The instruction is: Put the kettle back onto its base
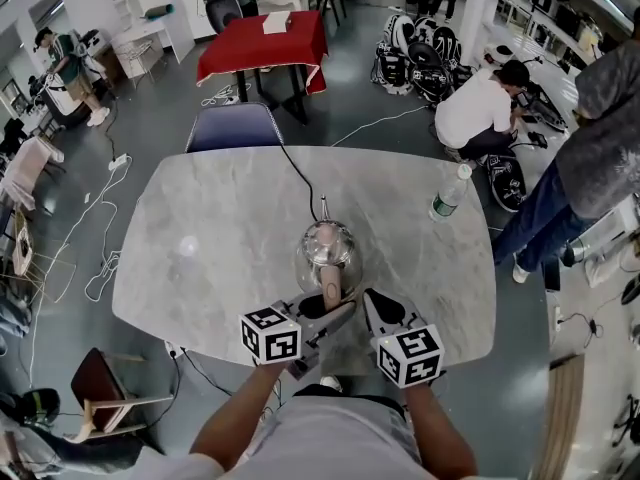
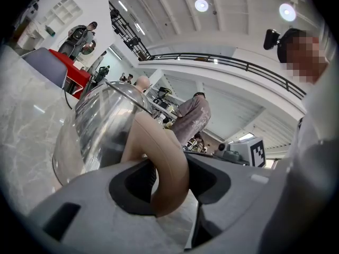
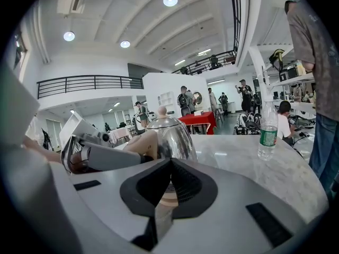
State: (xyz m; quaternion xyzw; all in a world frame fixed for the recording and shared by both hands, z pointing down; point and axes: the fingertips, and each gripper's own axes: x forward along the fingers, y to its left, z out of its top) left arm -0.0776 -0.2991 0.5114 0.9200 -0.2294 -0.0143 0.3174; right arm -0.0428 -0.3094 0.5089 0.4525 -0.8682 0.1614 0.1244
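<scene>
A shiny steel kettle (image 1: 324, 249) with a tan handle (image 1: 331, 286) stands upright in the middle of the marble table (image 1: 220, 238). My left gripper (image 1: 335, 306) comes in from the near side, and its jaws are shut on the handle (image 2: 159, 142), which passes between the dark pads (image 2: 132, 181). The kettle's body (image 2: 98, 126) fills the left of that view. My right gripper (image 1: 372, 298) sits just right of the handle, shut and empty, pointing at the kettle (image 3: 169, 136). A pale band (image 3: 168, 197) shows beneath the kettle; a black cord (image 1: 300, 180) runs from there toward the far edge.
A water bottle (image 1: 449, 193) stands at the table's far right, also the bottle (image 3: 267, 131). A blue chair (image 1: 235, 128) is tucked at the far edge, a red-covered table (image 1: 262, 43) behind it. One person crouches (image 1: 480, 108) and another stands (image 1: 595, 158) at the right.
</scene>
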